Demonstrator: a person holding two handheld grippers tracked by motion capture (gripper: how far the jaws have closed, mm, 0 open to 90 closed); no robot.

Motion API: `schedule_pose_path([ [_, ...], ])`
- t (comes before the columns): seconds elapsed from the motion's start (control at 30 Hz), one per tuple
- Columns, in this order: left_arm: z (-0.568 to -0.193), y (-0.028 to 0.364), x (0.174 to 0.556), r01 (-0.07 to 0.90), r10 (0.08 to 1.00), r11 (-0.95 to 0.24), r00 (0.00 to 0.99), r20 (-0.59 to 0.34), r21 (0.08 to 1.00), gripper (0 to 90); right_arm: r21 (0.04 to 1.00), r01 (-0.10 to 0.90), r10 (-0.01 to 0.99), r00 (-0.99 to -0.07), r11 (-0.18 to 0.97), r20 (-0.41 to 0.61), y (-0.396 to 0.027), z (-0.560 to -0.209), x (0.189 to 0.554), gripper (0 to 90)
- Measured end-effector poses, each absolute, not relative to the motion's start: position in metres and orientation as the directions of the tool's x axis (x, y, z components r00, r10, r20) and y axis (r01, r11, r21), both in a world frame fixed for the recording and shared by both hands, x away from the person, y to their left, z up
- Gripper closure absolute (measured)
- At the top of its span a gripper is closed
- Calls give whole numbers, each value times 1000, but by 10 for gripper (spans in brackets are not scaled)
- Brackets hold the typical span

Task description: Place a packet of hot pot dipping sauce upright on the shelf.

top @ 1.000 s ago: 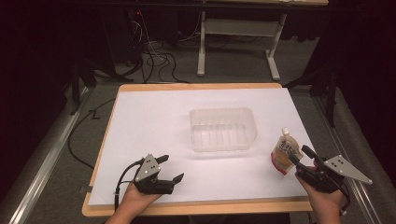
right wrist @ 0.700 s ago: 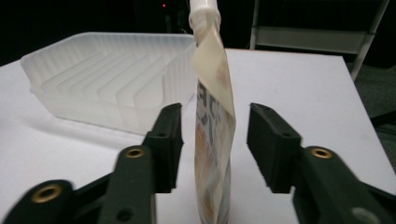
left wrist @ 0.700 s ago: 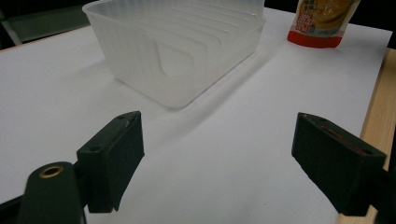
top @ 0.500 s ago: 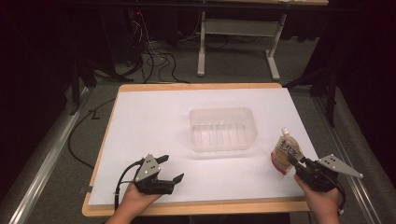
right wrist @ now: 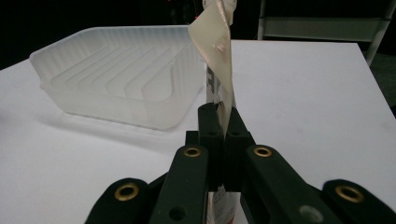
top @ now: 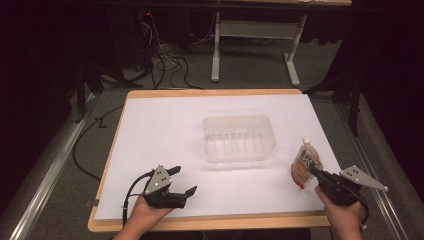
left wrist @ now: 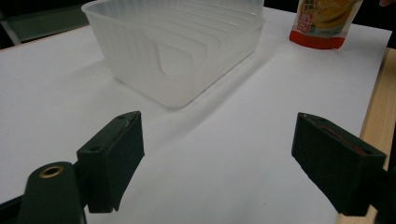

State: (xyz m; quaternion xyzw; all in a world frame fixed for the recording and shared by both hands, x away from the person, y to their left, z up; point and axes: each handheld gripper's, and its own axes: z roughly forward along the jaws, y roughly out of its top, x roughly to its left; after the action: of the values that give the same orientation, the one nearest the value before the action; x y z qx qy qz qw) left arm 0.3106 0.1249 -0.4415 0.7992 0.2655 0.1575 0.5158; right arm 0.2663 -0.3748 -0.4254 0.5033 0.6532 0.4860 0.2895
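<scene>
A stand-up food pouch [top: 305, 164] with a white spout and red base stands on the white table sheet, right of a clear ribbed plastic tray [top: 238, 137]. My right gripper [top: 314, 171] is shut on the pouch's near edge; the right gripper view shows the pouch [right wrist: 218, 60] pinched edge-on between the jaws of that gripper [right wrist: 223, 127], the tray [right wrist: 119, 84] to its left. My left gripper [top: 181, 181] rests near the front left of the sheet, open and empty. In the left gripper view that gripper [left wrist: 217, 158] has its jaws wide apart, with the tray [left wrist: 180, 44] and pouch [left wrist: 325, 21] beyond.
The white sheet [top: 165, 135] covers a wooden tabletop [top: 210, 223] whose edge runs just in front of both hands. Cables [top: 165, 60] and a white table frame [top: 255, 37] stand on the floor beyond the far edge.
My right gripper has closed in on the pouch from the right and shut on its edge. The left gripper has stayed where it was.
</scene>
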Motion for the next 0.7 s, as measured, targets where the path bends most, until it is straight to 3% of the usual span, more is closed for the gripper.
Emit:
schedule_pose_path([
  [0.7, -442, 124, 311, 259, 582, -333, 813, -19, 907, 175, 951, 308, 915, -378, -15, 137, -364, -414, 257, 900],
])
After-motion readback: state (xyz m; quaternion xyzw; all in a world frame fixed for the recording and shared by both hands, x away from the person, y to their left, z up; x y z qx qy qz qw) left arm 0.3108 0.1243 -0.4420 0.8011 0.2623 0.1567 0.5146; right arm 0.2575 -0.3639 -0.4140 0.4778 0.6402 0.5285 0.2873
